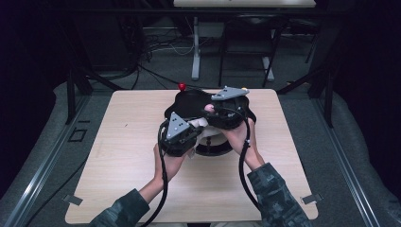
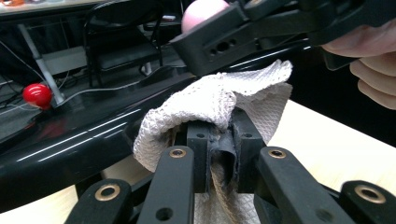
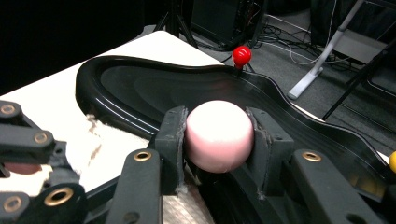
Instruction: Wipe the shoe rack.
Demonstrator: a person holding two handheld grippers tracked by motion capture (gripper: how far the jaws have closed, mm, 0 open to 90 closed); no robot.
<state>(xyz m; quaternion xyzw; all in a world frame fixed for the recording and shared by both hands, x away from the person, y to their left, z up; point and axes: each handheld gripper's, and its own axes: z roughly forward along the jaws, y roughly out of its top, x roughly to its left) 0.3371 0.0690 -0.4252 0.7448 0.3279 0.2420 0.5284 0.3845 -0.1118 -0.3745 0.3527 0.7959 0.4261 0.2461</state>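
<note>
My left gripper (image 2: 222,142) is shut on a white mesh cloth (image 2: 210,100), which drapes over its jaws just in front of a glossy black wavy tray (image 2: 70,144). My right gripper (image 3: 218,140) is shut on a pink ball (image 3: 219,123) and holds it over the tray's (image 3: 140,88) near rim. In the high view both grippers meet at the table's middle: the left gripper (image 1: 190,135) with the cloth (image 1: 204,130), the right gripper (image 1: 211,110) with the ball (image 1: 208,108) just beyond it. A person's hands hold both.
The tray (image 1: 189,100) lies at the far middle of a light wooden table (image 1: 123,156). A red knob (image 1: 181,86) stands at the tray's far left corner, a yellow one (image 3: 392,161) at its right. Chairs, table legs and cables lie on the floor beyond.
</note>
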